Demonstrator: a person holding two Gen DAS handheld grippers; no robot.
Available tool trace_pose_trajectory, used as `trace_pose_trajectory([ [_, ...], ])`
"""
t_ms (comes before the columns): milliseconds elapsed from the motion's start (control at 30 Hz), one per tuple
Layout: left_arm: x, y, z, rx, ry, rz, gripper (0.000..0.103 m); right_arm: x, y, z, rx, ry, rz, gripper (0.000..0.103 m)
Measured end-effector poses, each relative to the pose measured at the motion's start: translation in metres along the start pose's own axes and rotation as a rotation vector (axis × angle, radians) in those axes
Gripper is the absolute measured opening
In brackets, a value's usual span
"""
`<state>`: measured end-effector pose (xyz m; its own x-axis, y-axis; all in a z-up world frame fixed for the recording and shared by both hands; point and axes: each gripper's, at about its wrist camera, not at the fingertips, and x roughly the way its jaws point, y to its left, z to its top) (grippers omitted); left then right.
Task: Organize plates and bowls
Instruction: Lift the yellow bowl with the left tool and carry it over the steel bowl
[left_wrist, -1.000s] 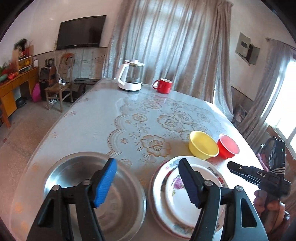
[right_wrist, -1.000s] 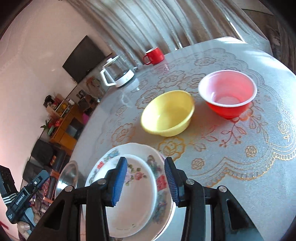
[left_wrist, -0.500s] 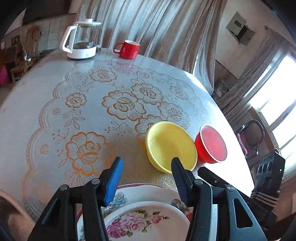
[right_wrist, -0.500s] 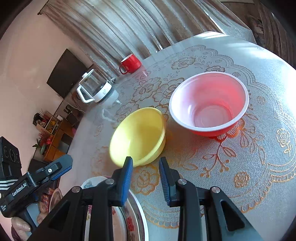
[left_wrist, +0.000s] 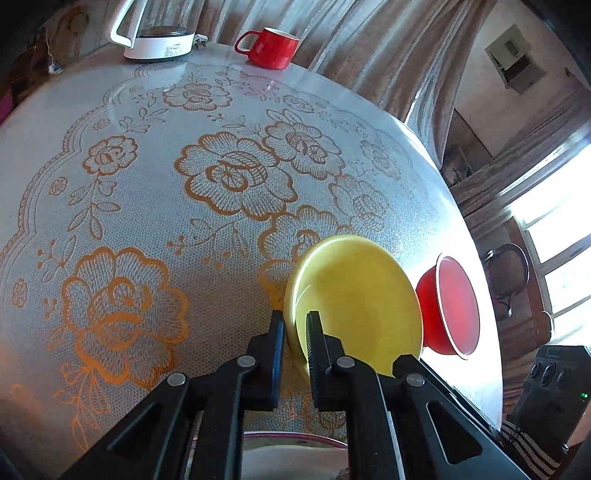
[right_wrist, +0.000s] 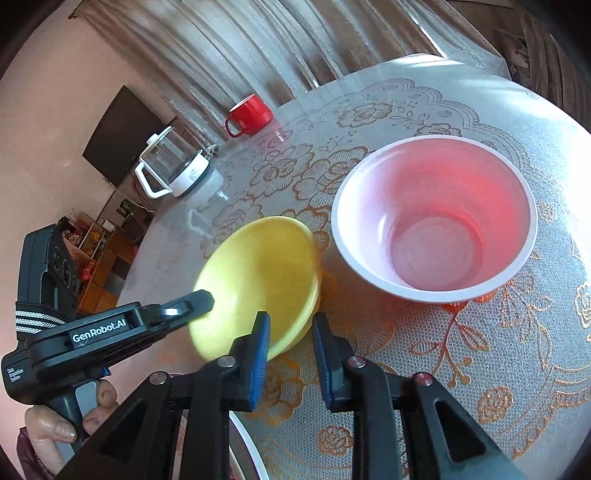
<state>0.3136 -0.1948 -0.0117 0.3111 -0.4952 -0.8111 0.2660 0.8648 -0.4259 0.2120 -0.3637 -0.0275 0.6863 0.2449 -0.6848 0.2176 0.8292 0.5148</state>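
The yellow bowl (left_wrist: 354, 299) sits tipped up on its side on the table (left_wrist: 147, 184), its near rim pinched between the two fingers of the left gripper (left_wrist: 295, 332), which are narrowed onto it: one finger outside the wall, one inside. From the right wrist view the same bowl (right_wrist: 258, 284) looks blurred, with the left gripper (right_wrist: 199, 299) meeting its left rim. Just beside it, toward the table's right edge, stands the red bowl (right_wrist: 436, 218), upright, pale inside, close to the yellow one but whether they touch is unclear. The right gripper (right_wrist: 290, 343) hovers over the lace-patterned cloth just in front of the yellow bowl, its fingers a moderate gap apart and holding nothing. At the near edge the rim of a floral plate (left_wrist: 295, 441) shows beneath the left gripper. At the far edge stand a red mug (left_wrist: 271, 48) and a glass kettle (left_wrist: 155, 37), well apart from the bowls.
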Motion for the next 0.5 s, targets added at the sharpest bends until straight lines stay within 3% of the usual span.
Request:
trace_pose_trajectory([
  [100, -0.010, -0.002, -0.006, 0.027, -0.027, 0.023, 0.012, -0.002, 0.005, -0.001, -0.030, -0.007, -0.012, 0.019],
  [367, -0.059, 0.009, -0.023, -0.029, -0.103, -0.022, 0.011, -0.020, 0.021, -0.006, -0.047, -0.026, 0.043, 0.018],
  [500, -0.085, 0.011, -0.037, -0.009, -0.169, 0.016, 0.012, -0.030, 0.037, -0.014, -0.068, -0.023, 0.079, 0.018],
])
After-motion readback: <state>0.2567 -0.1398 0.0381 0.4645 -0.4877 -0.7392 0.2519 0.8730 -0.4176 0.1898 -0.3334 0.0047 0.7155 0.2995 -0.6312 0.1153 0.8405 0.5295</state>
